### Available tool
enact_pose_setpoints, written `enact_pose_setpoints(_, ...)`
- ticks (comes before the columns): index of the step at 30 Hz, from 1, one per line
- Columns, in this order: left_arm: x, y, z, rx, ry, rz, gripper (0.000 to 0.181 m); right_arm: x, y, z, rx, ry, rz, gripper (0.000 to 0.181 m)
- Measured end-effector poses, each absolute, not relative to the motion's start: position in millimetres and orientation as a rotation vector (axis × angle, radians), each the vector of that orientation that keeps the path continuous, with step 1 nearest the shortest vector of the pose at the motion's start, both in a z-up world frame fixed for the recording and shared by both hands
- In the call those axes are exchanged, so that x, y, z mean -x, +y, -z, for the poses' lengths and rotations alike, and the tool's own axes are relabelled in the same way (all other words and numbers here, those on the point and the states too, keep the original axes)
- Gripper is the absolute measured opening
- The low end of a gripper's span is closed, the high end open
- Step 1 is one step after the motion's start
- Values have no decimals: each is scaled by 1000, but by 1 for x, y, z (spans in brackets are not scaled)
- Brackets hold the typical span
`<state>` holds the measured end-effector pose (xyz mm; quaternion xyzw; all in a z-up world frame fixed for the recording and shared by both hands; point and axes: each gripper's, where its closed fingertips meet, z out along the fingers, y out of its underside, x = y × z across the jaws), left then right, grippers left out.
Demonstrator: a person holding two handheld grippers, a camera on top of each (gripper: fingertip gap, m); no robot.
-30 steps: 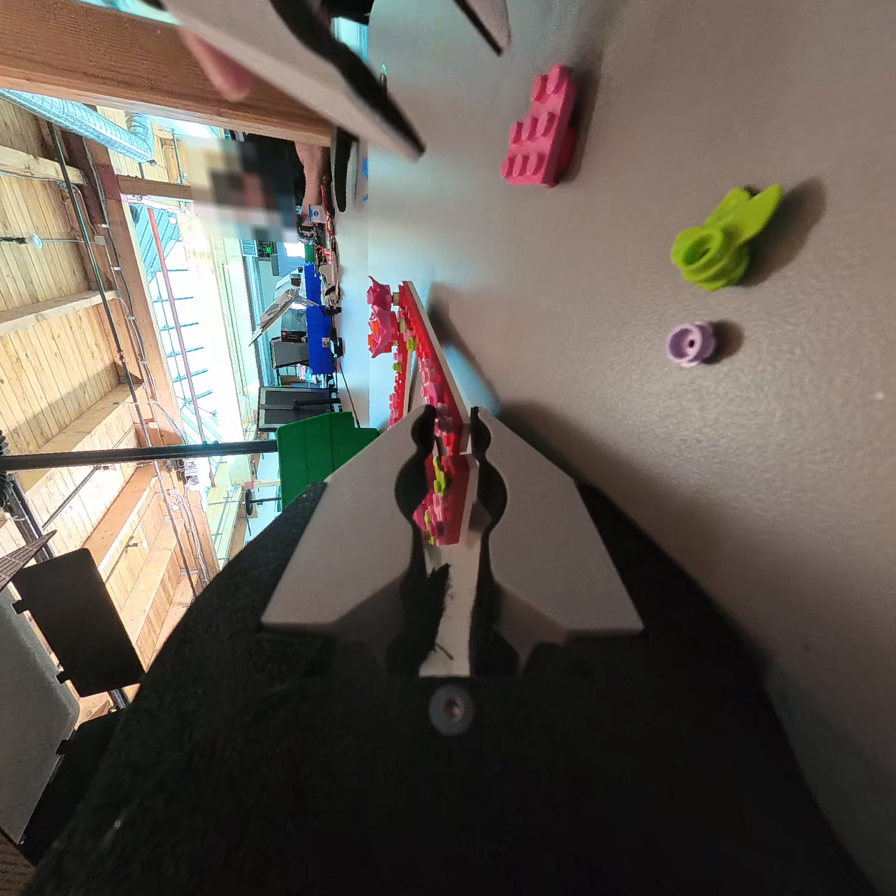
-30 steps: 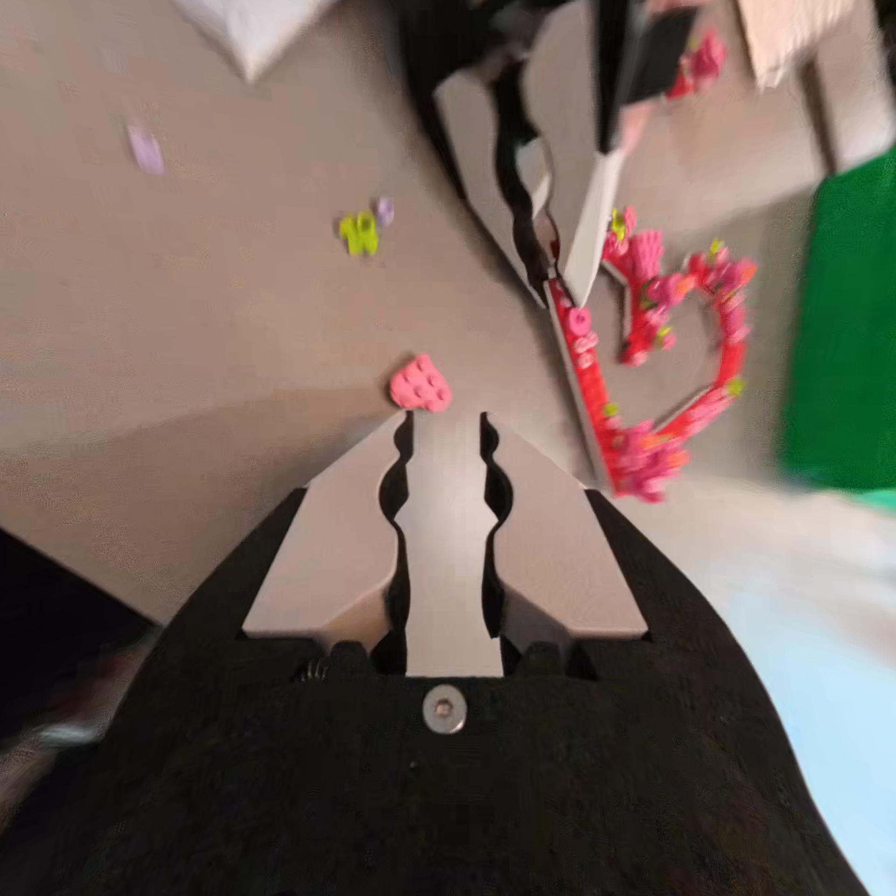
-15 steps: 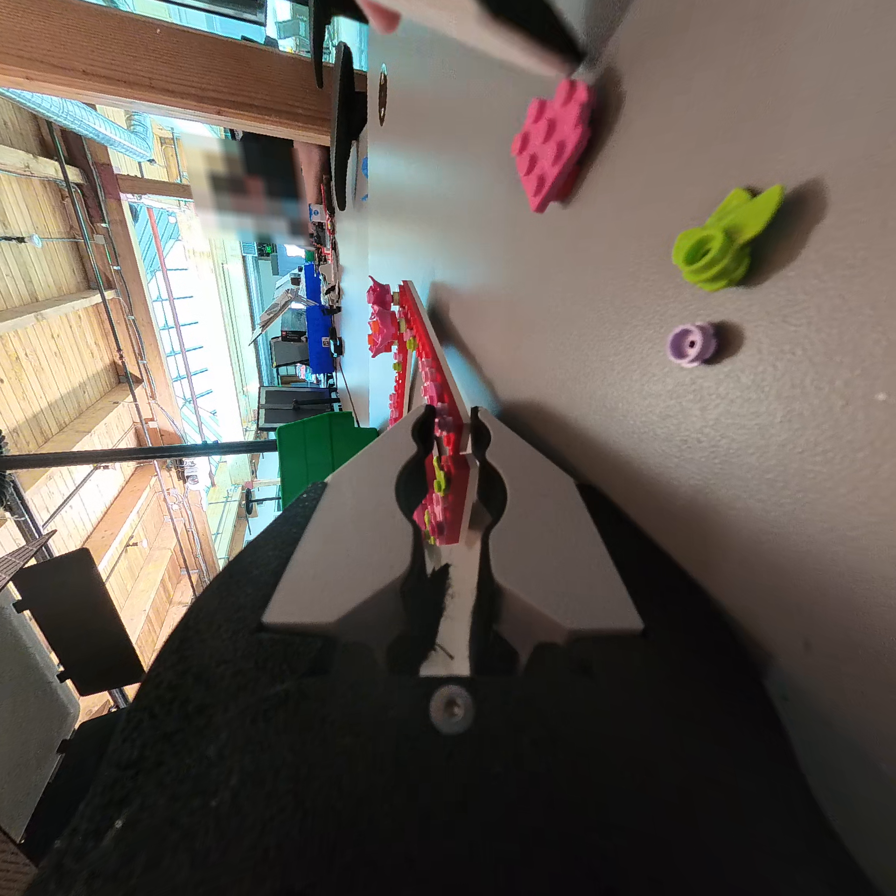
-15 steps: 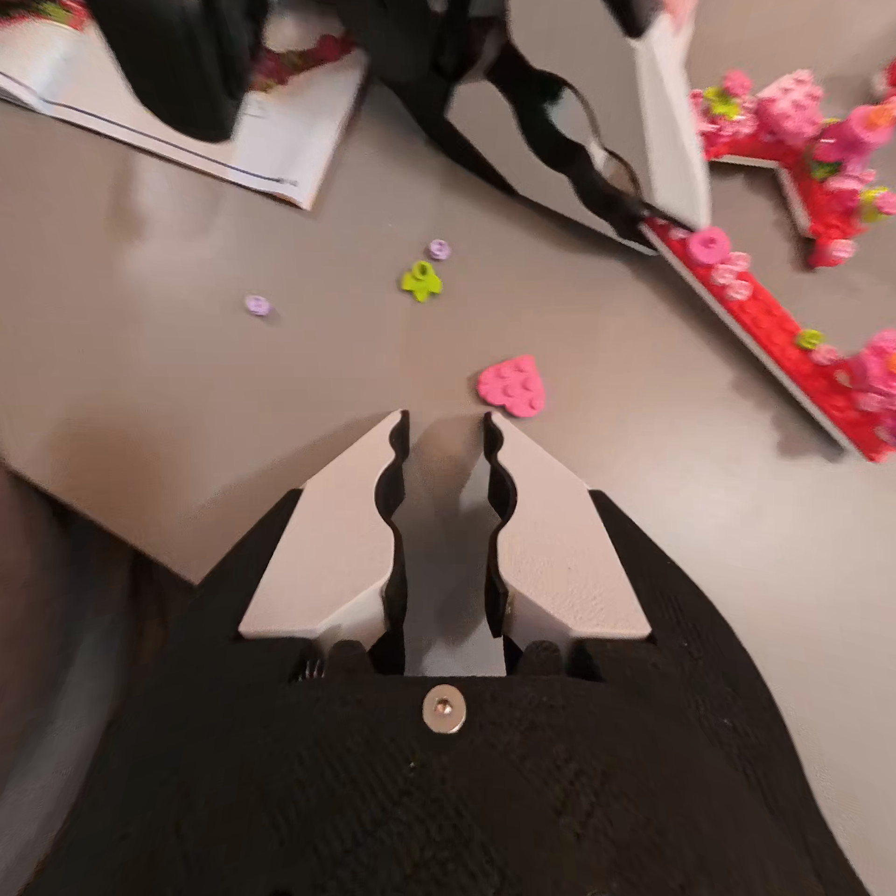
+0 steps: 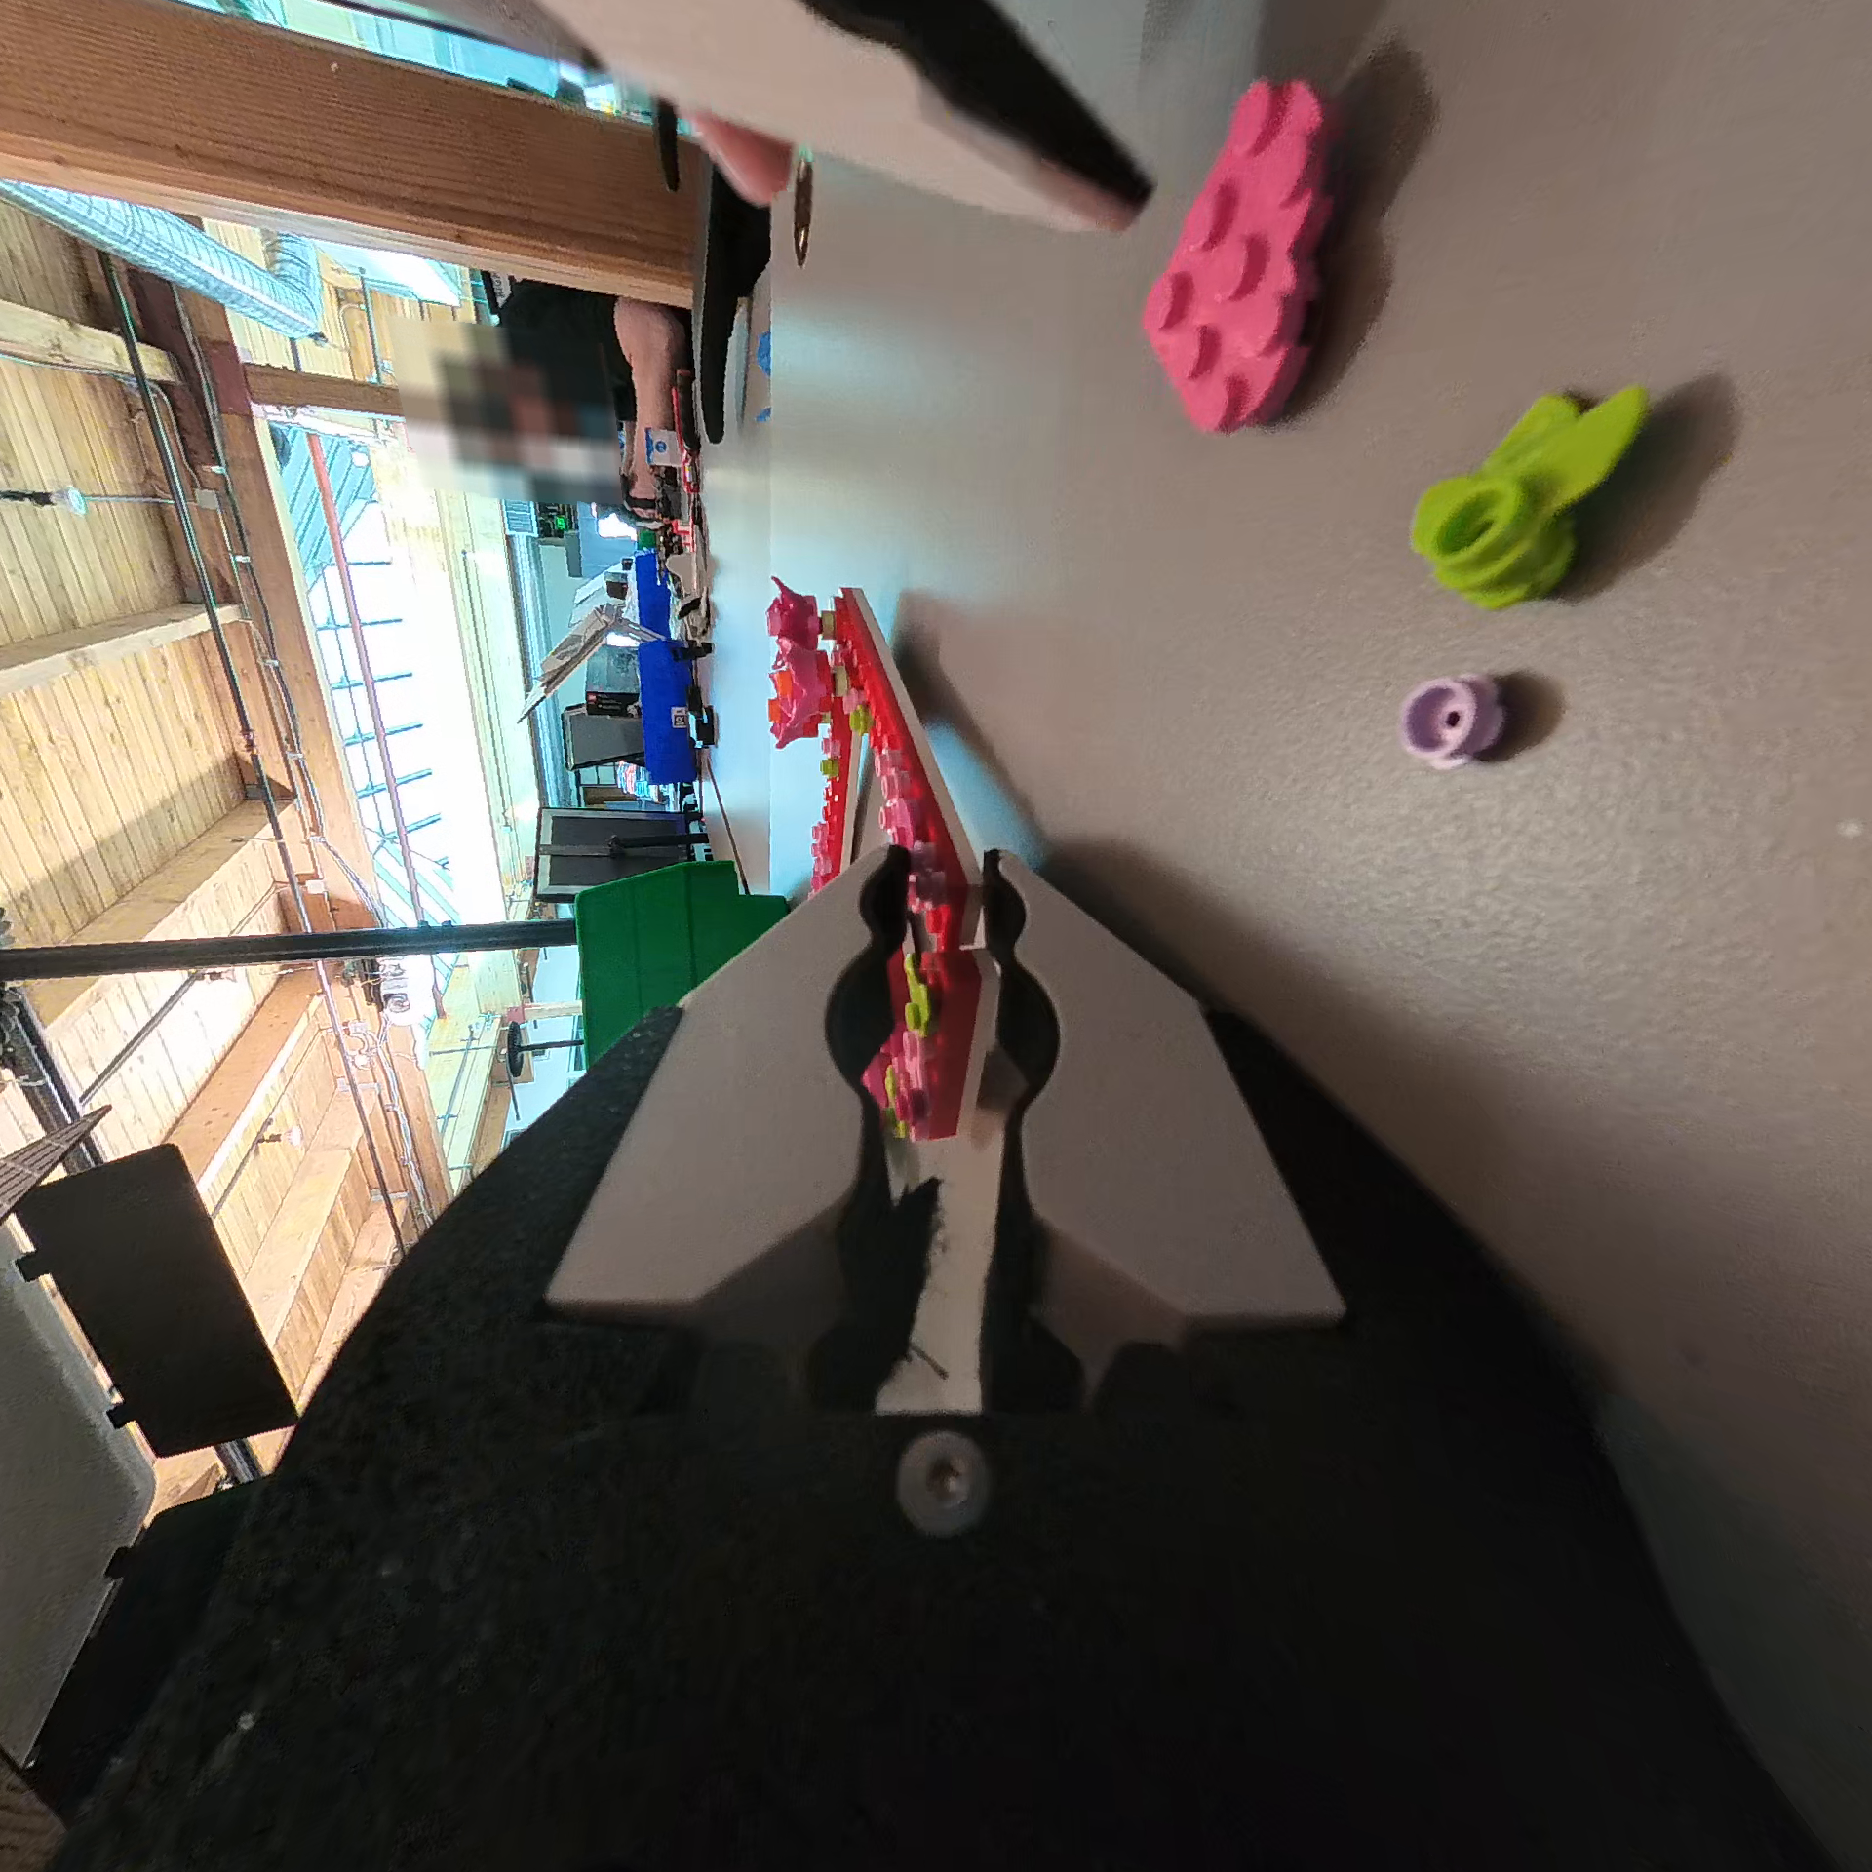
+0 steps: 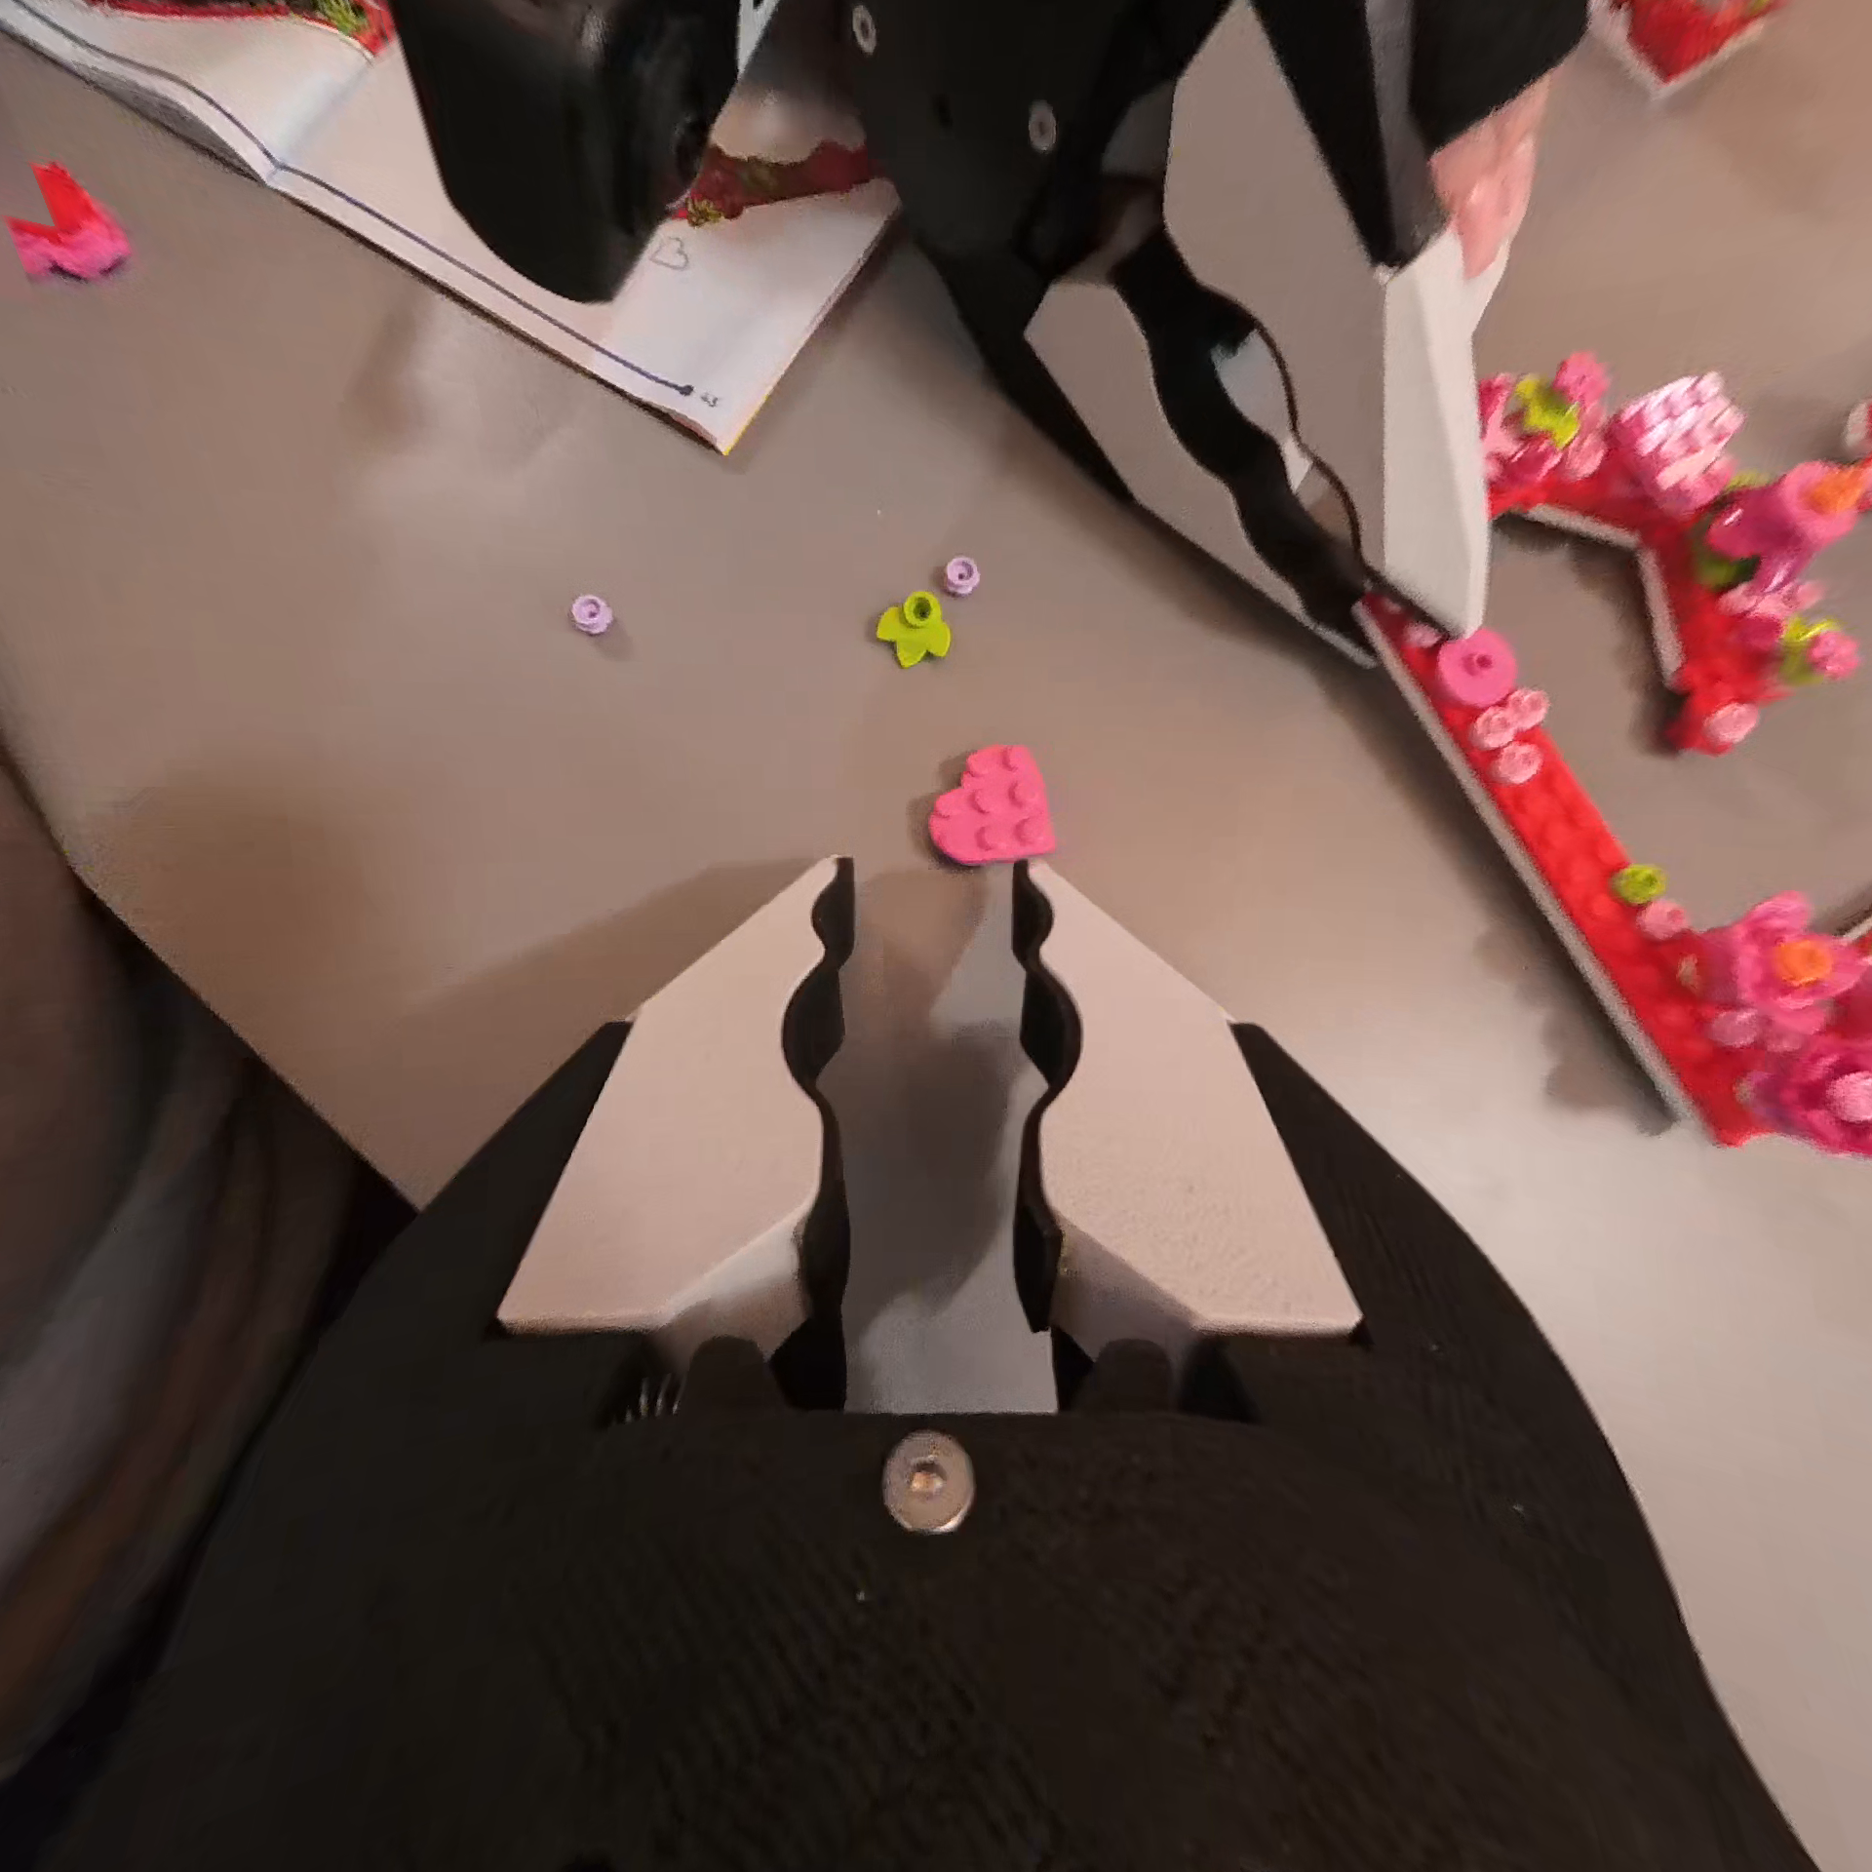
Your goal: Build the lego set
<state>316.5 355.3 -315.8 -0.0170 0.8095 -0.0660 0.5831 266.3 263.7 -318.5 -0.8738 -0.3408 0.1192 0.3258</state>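
Grey left tongs [image 5: 937, 881] were pinched tight on the edge of the red heart frame [image 6: 1580, 841], while the right tongs [image 6: 932, 871] hung open and empty, with the little pink heart piece [image 6: 993, 807] lying on the grey surface [image 6: 507, 810] just past their tips.

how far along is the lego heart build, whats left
Mostly built: the red heart frame already carries many pink flowers and green leaves. In hand: the left gripper is shut on the frame's edge, steadying it, while the open right gripper sits just short of the loose pink heart plate. Left on the table: that plate, a lime leaf piece, two lilac studs and a red-pink piece.
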Motion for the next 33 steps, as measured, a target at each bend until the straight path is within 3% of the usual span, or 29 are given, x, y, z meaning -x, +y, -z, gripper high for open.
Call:
enact_pose_setpoints(21, -317, 355, 316, 42, 1890, 159, 11, -258, 281, 321, 1975, -1654, -485, 37)
enact_pose_setpoints(27, -317, 355, 316, 40, 1890, 158, 11, -258, 278, 327, 1993, -1676, -517, 25)
enact_pose_setpoints(33, -317, 355, 316, 40, 1889, 160, 11, -265, 299, 303, 2035, -1385, -579, 25)
